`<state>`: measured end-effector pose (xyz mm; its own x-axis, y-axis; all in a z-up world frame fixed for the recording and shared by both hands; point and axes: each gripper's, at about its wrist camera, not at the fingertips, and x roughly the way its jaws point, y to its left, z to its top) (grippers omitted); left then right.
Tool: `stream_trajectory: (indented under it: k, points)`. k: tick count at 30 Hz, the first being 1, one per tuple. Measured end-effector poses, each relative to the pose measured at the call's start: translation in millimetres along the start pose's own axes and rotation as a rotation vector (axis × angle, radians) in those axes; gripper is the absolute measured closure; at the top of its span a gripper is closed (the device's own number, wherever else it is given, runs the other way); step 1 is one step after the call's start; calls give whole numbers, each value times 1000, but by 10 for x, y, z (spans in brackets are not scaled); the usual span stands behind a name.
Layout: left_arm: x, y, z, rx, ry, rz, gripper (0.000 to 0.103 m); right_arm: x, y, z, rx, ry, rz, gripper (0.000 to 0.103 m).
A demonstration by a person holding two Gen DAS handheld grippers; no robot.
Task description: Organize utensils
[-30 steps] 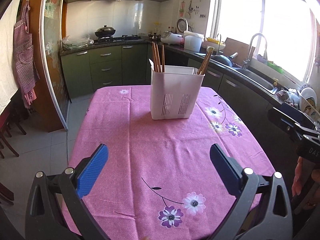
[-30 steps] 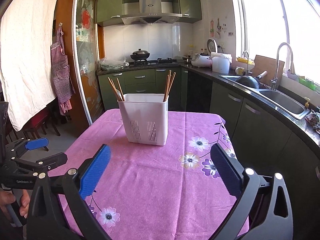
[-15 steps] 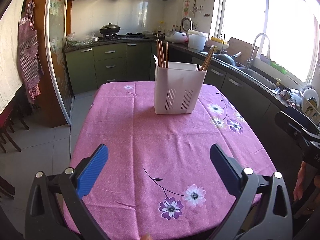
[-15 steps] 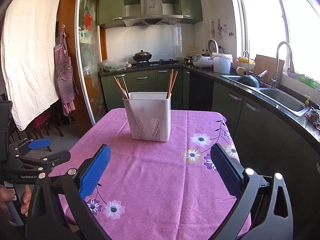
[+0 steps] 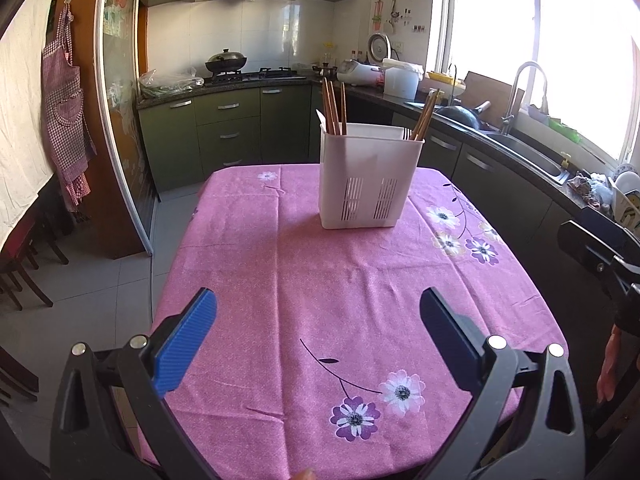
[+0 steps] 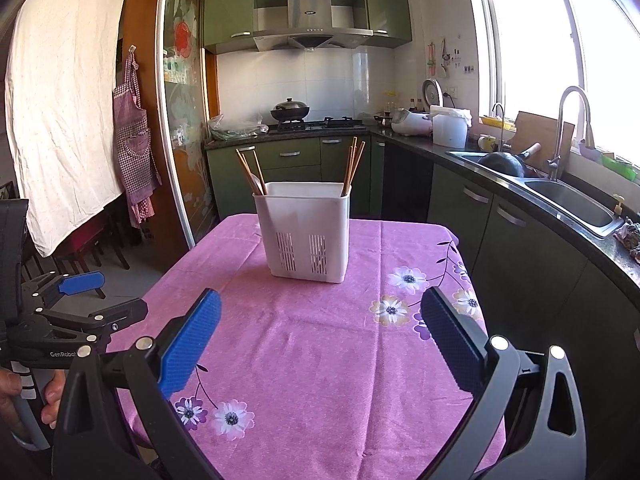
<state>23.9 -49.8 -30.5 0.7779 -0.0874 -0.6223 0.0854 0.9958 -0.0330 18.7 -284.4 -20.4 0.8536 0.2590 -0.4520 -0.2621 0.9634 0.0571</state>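
Both grippers [image 5: 316, 328] [image 6: 320, 332] agape, empty; chopsticks [image 6: 352, 166] upright in holder [image 6: 306, 232].

Bare tablecloth [image 5: 304, 280] up to the lone utensil holder [image 5: 366, 184].

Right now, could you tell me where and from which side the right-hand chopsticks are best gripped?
Grip the right chopsticks on their bare upper shafts, coming from above: their lower ends sit inside the white holder, and only the tilted tops clear its rim.
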Motion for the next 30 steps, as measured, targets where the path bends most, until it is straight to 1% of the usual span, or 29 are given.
stream_trajectory:
  k: [6,14,20,30]
  points:
    - [-20,-17,-6,14,-3,14,6,35,7,1,3,4,6,5]
    - [-27,-35,-13,26,-4,7,6,57,22,-17,-1,4,12,5]
    - [-57,-52,-18,31,-22,15,6,66,43,-33,-3,6,16,5]
    - [-41,-68,-29,42,-13,18,6,99,59,-54,-4,13,25,5]
